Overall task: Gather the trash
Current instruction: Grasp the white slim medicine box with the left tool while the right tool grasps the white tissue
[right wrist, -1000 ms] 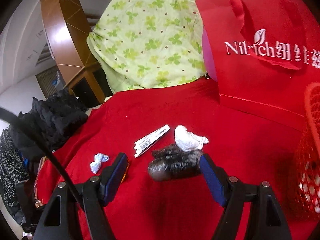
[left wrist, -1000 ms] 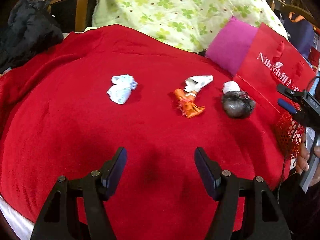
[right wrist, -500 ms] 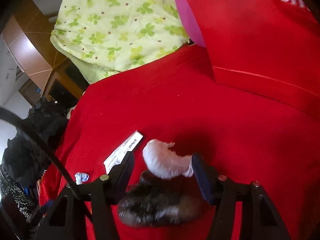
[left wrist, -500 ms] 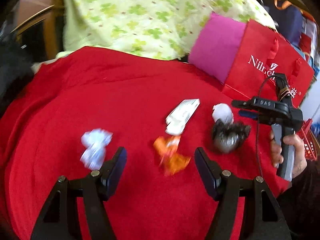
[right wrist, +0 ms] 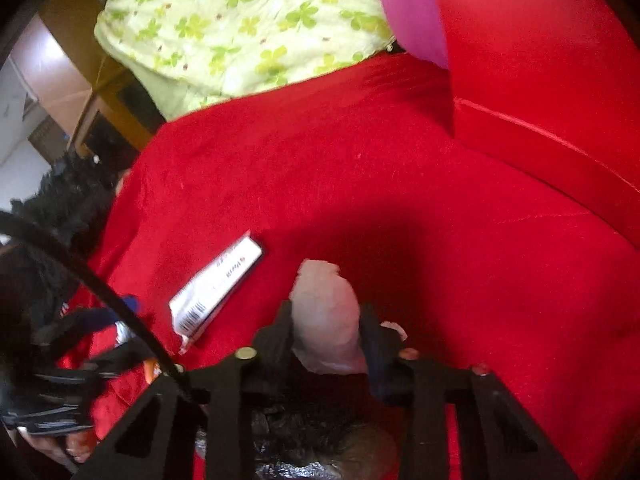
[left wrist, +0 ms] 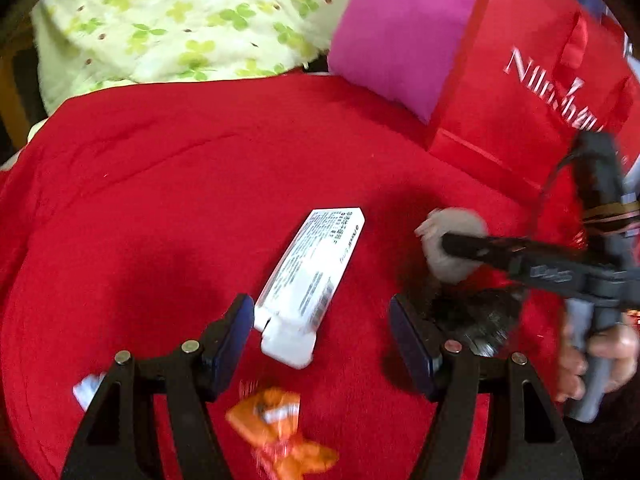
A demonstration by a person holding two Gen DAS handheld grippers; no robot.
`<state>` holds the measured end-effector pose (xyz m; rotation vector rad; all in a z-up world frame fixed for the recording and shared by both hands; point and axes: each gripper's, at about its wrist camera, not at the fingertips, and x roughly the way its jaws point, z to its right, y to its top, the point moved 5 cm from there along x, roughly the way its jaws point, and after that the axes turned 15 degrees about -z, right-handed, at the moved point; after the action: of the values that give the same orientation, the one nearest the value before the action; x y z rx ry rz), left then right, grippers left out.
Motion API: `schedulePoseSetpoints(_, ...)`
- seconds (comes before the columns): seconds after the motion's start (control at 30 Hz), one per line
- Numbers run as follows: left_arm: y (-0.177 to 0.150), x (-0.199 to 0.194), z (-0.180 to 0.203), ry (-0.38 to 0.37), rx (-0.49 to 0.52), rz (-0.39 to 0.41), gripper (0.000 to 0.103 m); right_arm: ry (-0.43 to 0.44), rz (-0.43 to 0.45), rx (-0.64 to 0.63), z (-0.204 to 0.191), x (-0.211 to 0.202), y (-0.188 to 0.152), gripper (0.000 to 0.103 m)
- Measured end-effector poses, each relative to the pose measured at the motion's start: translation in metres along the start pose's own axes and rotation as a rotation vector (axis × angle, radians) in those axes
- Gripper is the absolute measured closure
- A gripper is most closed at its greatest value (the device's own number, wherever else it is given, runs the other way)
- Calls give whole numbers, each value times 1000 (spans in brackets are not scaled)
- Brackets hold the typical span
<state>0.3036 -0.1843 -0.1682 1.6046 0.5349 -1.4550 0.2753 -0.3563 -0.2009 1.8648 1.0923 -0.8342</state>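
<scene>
Trash lies scattered on a red blanket (left wrist: 160, 184) that covers a bed, and the blanket fills most of both views. Behind it rests a pale green clover-print quilt (left wrist: 180, 20), and beside that a red paper bag (left wrist: 520, 92) with white lettering stands upright, a pink cushion (left wrist: 400, 28) leaning against its side. Among the trash, the largest piece is a flattened white carton (left wrist: 308, 276) with printed text, lying just ahead of the left gripper (left wrist: 322, 332); that gripper's fingers are spread apart with nothing between them, one finger tip just beside the carton's near corner. A crumpled black plastic bag (left wrist: 480, 316) lies to the carton's right, close under the right gripper (right wrist: 326, 320). The right gripper's fingers are clenched on a white paper wad (right wrist: 324, 312), squeezing it from both sides just above the black bag. A person's hand (left wrist: 600, 364) holds that gripper's handle. An orange wrapper (left wrist: 280, 424) lies nearest the left camera, between the arms of the left gripper. A small crumpled white-and-blue scrap (left wrist: 88, 388) peeks out at the left, partly hidden behind the gripper arm.
</scene>
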Motion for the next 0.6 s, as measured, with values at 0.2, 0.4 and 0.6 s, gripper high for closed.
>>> schedulePoseSetpoints(0.2,15,34,5,24,-2,-53,33,36,117,29,6,-31,-1,70)
schedulePoseSetpoints(0.4,13,29,0,39,-29,-26,85,53,181,4,-2,-49,-4,70)
schedulePoseSetpoints(0.6,2,20,-3,29,-46,-18,94,61,214,-26,-19,-57,-8,70)
